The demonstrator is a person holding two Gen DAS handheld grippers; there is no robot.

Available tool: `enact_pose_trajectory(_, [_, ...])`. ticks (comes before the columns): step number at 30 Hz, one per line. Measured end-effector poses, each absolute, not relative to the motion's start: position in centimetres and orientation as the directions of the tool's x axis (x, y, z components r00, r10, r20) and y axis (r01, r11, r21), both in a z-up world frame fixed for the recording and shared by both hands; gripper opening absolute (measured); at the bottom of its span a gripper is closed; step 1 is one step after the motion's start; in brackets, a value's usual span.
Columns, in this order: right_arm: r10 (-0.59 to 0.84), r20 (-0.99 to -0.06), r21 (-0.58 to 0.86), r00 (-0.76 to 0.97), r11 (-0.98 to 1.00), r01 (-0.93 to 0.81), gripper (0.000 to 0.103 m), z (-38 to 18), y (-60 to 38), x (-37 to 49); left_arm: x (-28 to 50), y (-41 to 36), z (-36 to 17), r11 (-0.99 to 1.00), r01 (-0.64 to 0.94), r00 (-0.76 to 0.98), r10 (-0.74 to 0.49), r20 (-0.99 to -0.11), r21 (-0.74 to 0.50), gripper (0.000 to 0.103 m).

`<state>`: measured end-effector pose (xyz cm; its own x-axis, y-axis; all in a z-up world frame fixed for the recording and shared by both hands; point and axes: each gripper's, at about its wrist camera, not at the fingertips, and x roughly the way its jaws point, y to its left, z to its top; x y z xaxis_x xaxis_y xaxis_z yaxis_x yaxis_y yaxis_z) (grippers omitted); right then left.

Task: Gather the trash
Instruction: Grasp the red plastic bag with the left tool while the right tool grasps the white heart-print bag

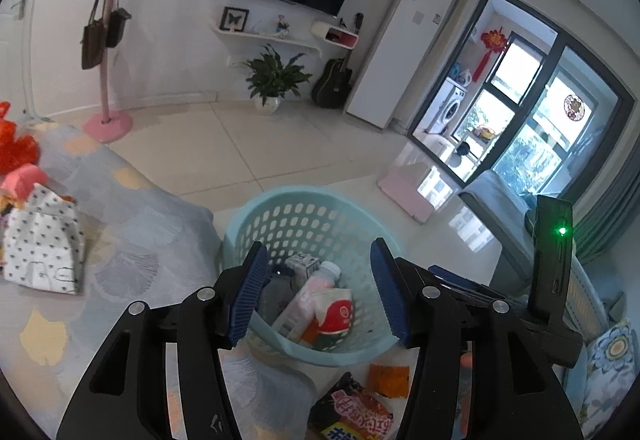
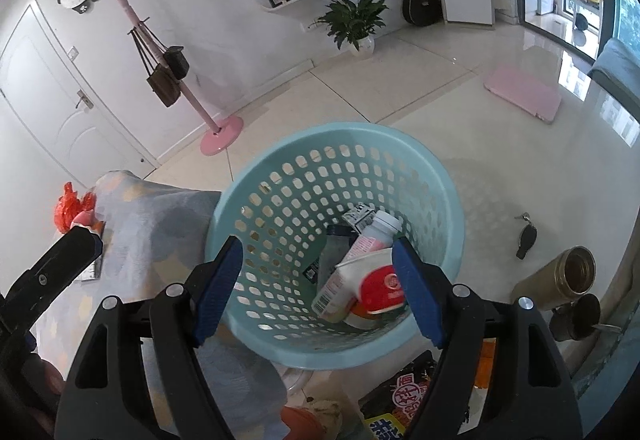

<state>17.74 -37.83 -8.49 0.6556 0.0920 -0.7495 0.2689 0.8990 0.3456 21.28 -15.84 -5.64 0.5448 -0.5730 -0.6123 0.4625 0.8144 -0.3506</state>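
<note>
Pale-blue perforated plastic basket [image 2: 336,176] already holds the bottle and cartons, so I hover both empty, released hand-held grippers, left [image 1: 320,292] and right [image 2: 320,288], over it, with the dark red-lettered snack wrapper [image 1: 352,412] loose below the rim.

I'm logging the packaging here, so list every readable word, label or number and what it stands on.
None can be quoted with certainty.
Black and red snack packet: large Chinese characters, cut off and blurred.
Red and white pouch in the blue basket: round logo, too small.
Pink bottle: barcode label, unreadable.
White fridge: small marking, blurred.
</note>
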Motion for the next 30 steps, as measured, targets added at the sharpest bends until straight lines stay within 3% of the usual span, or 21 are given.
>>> enact_pose_trajectory(6, [0.101,-0.705,0.329,0.702,0.923,0.199,0.073,-6.2,-35.3,17.3,19.8,-14.2,-3.2,0.853,0.446,0.636,-0.516,-0.574,-0.273,0.054])
enact_pose_trajectory(14, [0.162,-0.65,0.261,0.742,0.965,0.018,0.072,-3.4,-28.2,17.8,19.7,-8.2,-1.6,0.882,0.342,0.717,-0.468,-0.517,-0.324,0.058])
enact_pose_trajectory(17, [0.174,-0.646,0.191,0.743,0.98,-0.064,0.057,-2.6,-24.2,18.6,20.1,-5.3,-1.1,0.903,0.287,0.754,-0.419,-0.506,-0.32,0.058])
enact_pose_trajectory(20, [0.218,-0.636,0.183,0.74,0.975,-0.13,0.042,-2.3,-21.1,19.4,21.1,-2.2,-0.4,0.919,0.229,0.787,-0.369,-0.493,-0.322,0.068])
enact_pose_trajectory(23, [0.268,-0.625,0.195,0.733,0.963,-0.186,0.041,-2.5,-18.2,20.5,22.3,0.9,0.2,0.935,0.168,0.818,-0.309,-0.485,-0.313,0.07])
enact_pose_trajectory(30, [0.345,-0.618,0.215,0.706,0.938,-0.271,0.042,-4.2,-13.1,23.3,27.1,8.0,-0.7,0.935,0.053,0.834,-0.235,-0.5,-0.35,0.088])
